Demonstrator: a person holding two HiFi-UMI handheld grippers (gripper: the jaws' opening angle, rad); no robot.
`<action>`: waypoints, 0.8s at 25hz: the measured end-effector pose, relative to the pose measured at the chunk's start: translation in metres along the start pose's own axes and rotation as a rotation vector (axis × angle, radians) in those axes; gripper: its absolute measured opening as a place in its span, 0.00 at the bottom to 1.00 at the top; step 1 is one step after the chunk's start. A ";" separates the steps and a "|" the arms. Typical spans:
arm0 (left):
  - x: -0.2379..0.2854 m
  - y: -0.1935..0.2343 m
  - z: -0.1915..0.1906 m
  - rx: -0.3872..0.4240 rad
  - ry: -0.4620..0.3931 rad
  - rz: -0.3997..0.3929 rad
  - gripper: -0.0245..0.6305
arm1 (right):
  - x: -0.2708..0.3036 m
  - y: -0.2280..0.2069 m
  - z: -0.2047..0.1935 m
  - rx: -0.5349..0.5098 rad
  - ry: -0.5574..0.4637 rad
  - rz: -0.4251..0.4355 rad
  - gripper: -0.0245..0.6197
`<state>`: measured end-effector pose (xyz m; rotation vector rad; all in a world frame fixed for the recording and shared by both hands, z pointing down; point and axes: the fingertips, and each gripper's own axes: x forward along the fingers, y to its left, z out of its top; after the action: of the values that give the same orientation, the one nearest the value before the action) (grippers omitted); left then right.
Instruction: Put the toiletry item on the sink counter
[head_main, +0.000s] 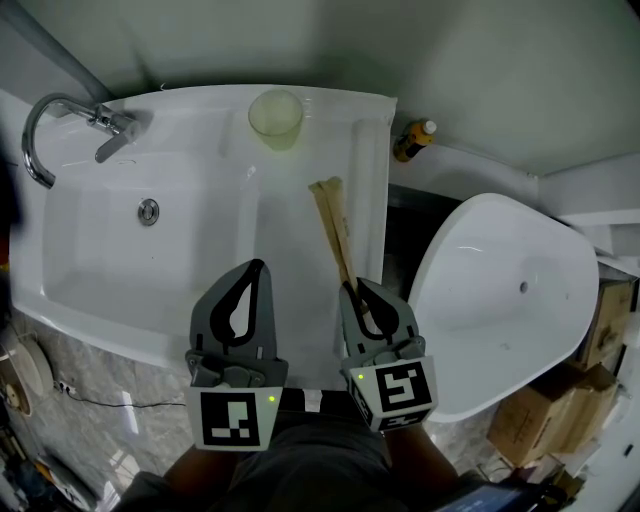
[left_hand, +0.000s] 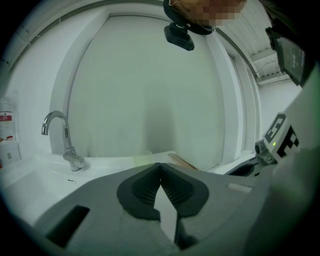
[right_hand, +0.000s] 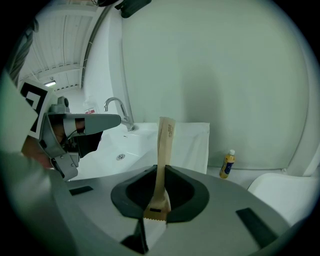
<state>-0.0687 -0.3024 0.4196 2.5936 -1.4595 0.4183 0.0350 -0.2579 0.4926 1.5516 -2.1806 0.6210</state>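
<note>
Gripping the paper packet (head_main: 331, 222) by its near end over the sink counter (head_main: 295, 290), the right gripper (head_main: 354, 290) looks mid-placement, so next it should lower and let go; the left gripper (head_main: 257, 266) hangs closed, empty.

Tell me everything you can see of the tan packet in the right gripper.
The tan packet is long, flat and narrow. It looks like paper, with small dark print near its far end and a serrated near edge. The right gripper is shut on its near end, and it juts forward over the right side of the white sink counter. I cannot tell whether its far end touches the counter.
</note>
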 end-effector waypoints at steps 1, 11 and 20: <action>0.002 0.000 0.000 -0.001 0.001 -0.001 0.05 | 0.001 -0.001 0.000 0.002 0.002 0.000 0.10; 0.011 0.005 -0.003 -0.007 0.009 0.001 0.05 | 0.010 -0.008 -0.001 0.012 0.011 -0.009 0.10; 0.015 0.006 -0.005 -0.011 0.013 0.000 0.05 | 0.013 -0.012 -0.002 0.019 0.011 -0.020 0.10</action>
<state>-0.0675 -0.3169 0.4284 2.5775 -1.4536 0.4247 0.0424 -0.2701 0.5026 1.5741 -2.1539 0.6448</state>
